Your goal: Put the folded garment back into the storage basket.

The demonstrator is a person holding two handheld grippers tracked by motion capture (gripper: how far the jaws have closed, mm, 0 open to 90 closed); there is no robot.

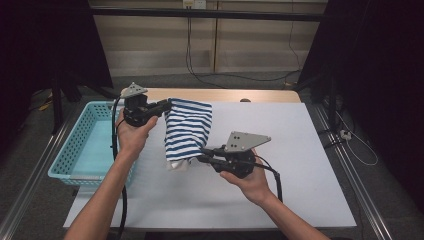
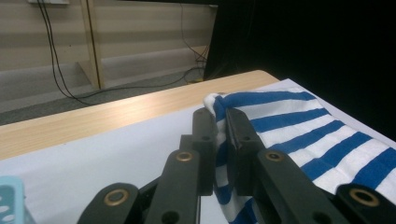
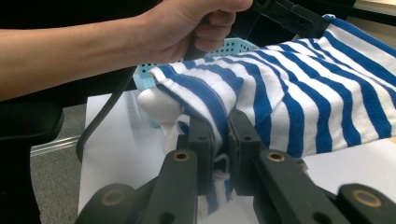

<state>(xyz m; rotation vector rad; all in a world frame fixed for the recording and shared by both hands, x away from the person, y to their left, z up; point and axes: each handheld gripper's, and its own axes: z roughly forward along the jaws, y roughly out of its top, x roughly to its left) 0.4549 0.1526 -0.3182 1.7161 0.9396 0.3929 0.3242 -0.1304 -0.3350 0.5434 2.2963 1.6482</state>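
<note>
1. No brand, label or writing can be read on the blue-and-white striped cloth (image 1: 186,131).
2. The left gripper (image 1: 166,105) clamps the cloth's far corner near the white table (image 1: 300,165)'s back edge.
3. The right gripper (image 1: 202,154) pinches the near corner; the cloth hangs stretched between them, beside the turquoise basket (image 1: 80,150).

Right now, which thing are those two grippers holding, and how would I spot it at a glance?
Look at the white table, next to the turquoise basket at its left edge. Stretched between the left gripper and the right gripper hangs the striped cloth. It is the one soft thing there, with blue and white bands.
</note>
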